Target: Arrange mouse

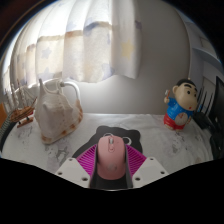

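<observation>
And here's the claw (113,163), low over the worktop (190,145), its two fingers pressed in against a mouse (114,153) from either side. The magenta pads (95,163) sit flush on the mouse's flanks, with no gap showing on either one. The mouse is a pale pinkish-grey with a dark line running down its middle (a wheel or seam, too small to tell), and it sits right between the fingertips, nose pointing away. Whether its underside is touching the surface is hidden by the fingers.

Just beyond the mouse lies a dark mat (115,131), flat on the marbled white worktop, its far edge rounded. Off to the left of the mouse and further back stands a white handbag (58,112), upright, its handle arching above it. Over to the right of the mouse, well apart from it, stands a cartoon boy figurine (180,104) in a red top and yellow shorts, upright near the worktop's far edge. Behind all of it, well past the mouse, pale curtains (95,45) hang with daylight glowing through.
</observation>
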`<state>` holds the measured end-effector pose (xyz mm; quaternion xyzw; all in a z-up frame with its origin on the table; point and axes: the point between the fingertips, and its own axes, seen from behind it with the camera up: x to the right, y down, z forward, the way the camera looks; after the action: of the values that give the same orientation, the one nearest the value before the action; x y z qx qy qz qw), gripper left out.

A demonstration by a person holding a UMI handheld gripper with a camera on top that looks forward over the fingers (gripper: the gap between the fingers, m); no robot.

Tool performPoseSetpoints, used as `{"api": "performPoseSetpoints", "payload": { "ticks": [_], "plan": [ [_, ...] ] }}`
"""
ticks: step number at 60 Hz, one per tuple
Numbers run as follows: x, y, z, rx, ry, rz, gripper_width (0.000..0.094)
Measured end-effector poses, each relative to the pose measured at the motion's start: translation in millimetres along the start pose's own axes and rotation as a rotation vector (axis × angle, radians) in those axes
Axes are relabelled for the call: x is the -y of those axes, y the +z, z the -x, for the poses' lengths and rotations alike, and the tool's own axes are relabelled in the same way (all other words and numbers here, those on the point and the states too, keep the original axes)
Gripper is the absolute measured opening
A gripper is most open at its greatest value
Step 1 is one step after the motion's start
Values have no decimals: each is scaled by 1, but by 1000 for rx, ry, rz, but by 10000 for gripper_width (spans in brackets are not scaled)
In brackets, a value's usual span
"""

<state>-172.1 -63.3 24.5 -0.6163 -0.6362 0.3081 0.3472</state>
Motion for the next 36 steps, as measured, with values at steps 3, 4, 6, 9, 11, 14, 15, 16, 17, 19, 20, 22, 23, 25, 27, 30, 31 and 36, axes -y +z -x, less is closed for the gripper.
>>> {"api": "performPoseSetpoints", "payload": {
  "ticks": [3,4,6,9,11,14,15,16,17,19,20,22,23,25,27,30,31,36],
  "plan": [
    [-22,13,-1,11,1,41,448],
    [-29,15,0,14,3,54,456],
    [-40,18,-1,25,6,80,486],
    [-36,19,-1,34,16,43,530],
    [-37,17,-5,20,15,56,614],
    [-34,12,-13,-9,0,62,832],
    [-32,9,-14,-11,-8,61,866],
    [-30,6,-15,-12,-14,60,837],
    [-26,1,-16,-8,-14,61,828],
    [-20,-11,-14,4,-5,57,843],
    [-16,-18,-13,13,0,53,849],
    [-10,-35,-14,24,6,55,853],
    [-8,-46,-16,26,6,60,853],
    [-3,-68,-20,25,6,64,853],
    [0,-92,-24,18,0,67,856],
    [1,-130,-27,20,-14,72,854],
    [0,-142,-28,22,-13,74,854],
    [-20,-202,-33,28,-13,125,850]
  ]
}}
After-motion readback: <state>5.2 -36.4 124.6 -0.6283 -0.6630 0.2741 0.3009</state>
